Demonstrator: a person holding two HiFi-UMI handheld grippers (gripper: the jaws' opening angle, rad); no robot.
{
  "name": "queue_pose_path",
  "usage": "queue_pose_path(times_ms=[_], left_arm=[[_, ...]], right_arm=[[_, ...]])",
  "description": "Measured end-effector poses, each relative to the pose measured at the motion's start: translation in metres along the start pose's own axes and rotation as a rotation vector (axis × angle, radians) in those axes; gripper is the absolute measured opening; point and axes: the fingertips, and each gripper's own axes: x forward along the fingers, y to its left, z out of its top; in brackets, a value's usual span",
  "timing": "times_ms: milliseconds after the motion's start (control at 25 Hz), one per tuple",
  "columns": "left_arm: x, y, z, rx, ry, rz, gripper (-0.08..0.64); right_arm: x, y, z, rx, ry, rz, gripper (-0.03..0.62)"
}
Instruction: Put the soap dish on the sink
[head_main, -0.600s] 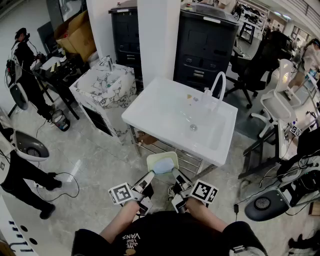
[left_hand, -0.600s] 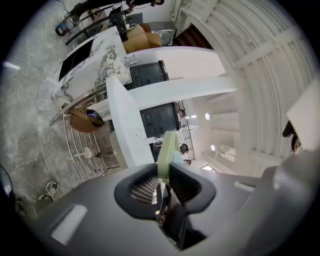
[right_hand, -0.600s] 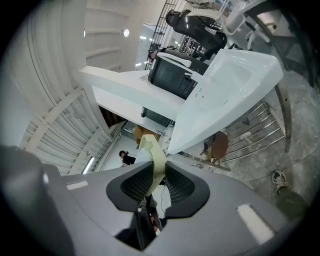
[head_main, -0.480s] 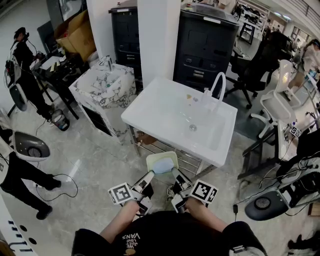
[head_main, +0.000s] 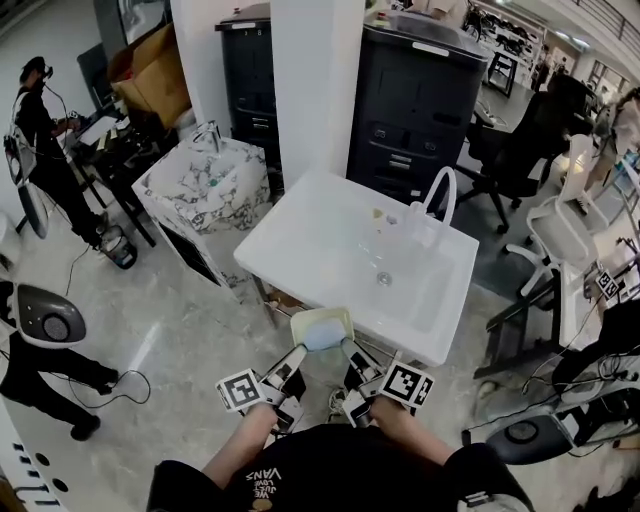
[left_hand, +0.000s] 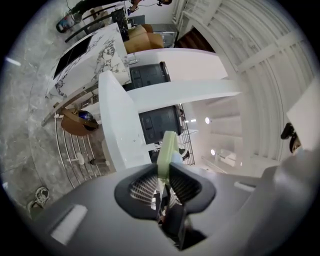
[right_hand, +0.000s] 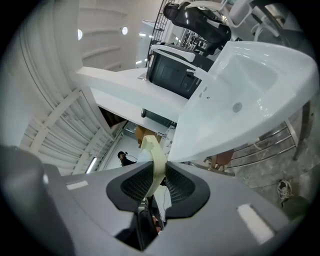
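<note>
Fingers of your left gripper (head_main: 297, 353) and right gripper (head_main: 349, 349) each clamp the pale green soap dish (head_main: 322, 322), held at 6 o'clock of the white sink (head_main: 300, 235).

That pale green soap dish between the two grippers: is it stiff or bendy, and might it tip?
Probably stiff: the soap dish shows no bend though the left gripper and right gripper pinch only its thin rim. Likely light, since two edge grips carry it level. The blue bar in it might slide if the dish tilts.
</note>
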Motion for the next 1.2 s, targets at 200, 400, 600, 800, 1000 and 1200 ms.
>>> queue_pose_path(times_ms=[200, 400, 600, 800, 1000, 1200], left_arm=[[0.037, 0.011, 0.024, 0.009, -0.035, 0.02, 0.115], [0.067, 0.013, 0.041, 0.015, -0.073, 0.024, 0.115], [0.081, 0.021, 0.055, 0.011, -0.075, 0.038, 0.115], [0.093, 0.027, 0.068, -0.008, -0.054, 0.035, 0.115], [0.101, 0.039, 0.088, -0.023, 0.008, 0.046, 0.115], [0.108, 0.04, 0.12, 0.0, 0.087, 0.011, 0.115]], right_arm=[[0.032, -0.009, 0.037, -0.014, 0.039, 0.016, 0.076], [0.055, -0.015, 0.066, -0.02, 0.084, 0.023, 0.075], [0.072, -0.023, 0.076, 0.002, 0.097, 0.02, 0.076], [0.087, -0.027, 0.083, 0.013, 0.081, 0.002, 0.076], [0.104, -0.028, 0.087, 0.021, 0.03, -0.031, 0.075], [0.127, -0.021, 0.086, 0.038, -0.042, -0.055, 0.077]])
